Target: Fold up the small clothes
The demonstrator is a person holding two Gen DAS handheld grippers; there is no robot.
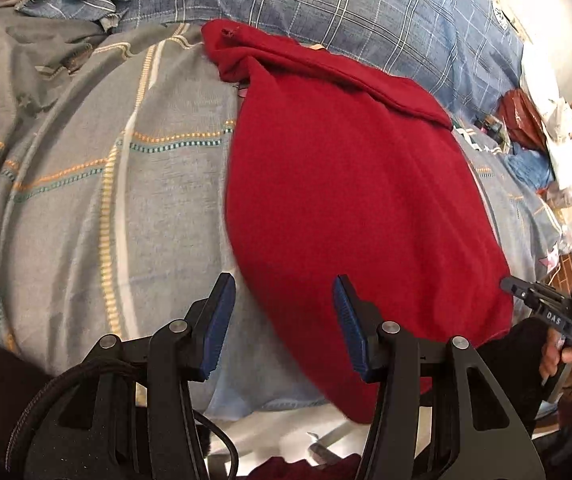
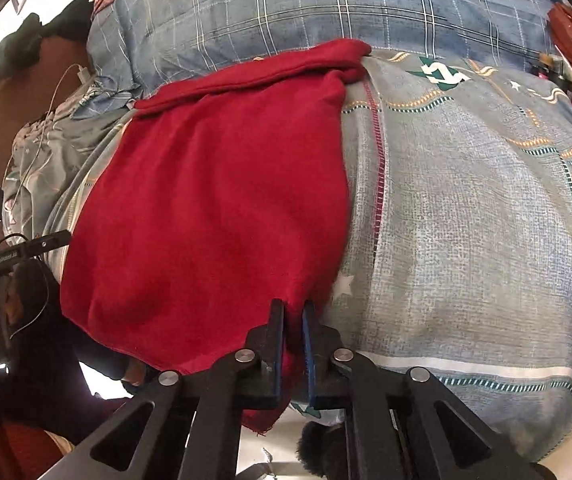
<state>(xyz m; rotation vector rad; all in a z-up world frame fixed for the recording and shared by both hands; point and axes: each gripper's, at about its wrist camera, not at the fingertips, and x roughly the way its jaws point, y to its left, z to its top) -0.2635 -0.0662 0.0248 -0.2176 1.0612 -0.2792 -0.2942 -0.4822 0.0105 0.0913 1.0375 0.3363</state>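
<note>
Seen from the left wrist, a grey-blue bedcover (image 1: 86, 200) fills the left side: a soft woven cloth, slightly rumpled, crossed by dashed orange, teal and cream stitch lines. The left gripper (image 1: 284, 312) hangs low over it with its black linkage arms and ribbed blue pads (image 1: 218, 328) spread partway. Nothing is between them; bare bedcover shows in the gap, and the inner finger stands over the near left edge of the red garment (image 1: 345, 200).

That garment is a fuzzy, fleece-like cloth in deep red, laid flat on the bedcover as a long rounded panel. Its long axis runs from the near edge of the bed away toward the blue plaid quilt (image 1: 325, 0), a puffy, checked mass at the head. The far end is rolled into a thick band that tapers to a crumpled tip at the upper left.

Farther right, at the garment's near right corner, is the right gripper (image 1: 513, 286), held in a hand (image 1: 561, 356). In its own wrist view the right gripper (image 2: 293, 310) has its blue pads (image 2: 308, 340) pressed nearly together, pinching the red garment (image 2: 206, 220) at that near corner; a fold of red cloth is squeezed in the narrow slit and a frayed hem hangs below. To the right of it lies open bedcover (image 2: 465, 220) with a white star print and a red stitched line.
</note>
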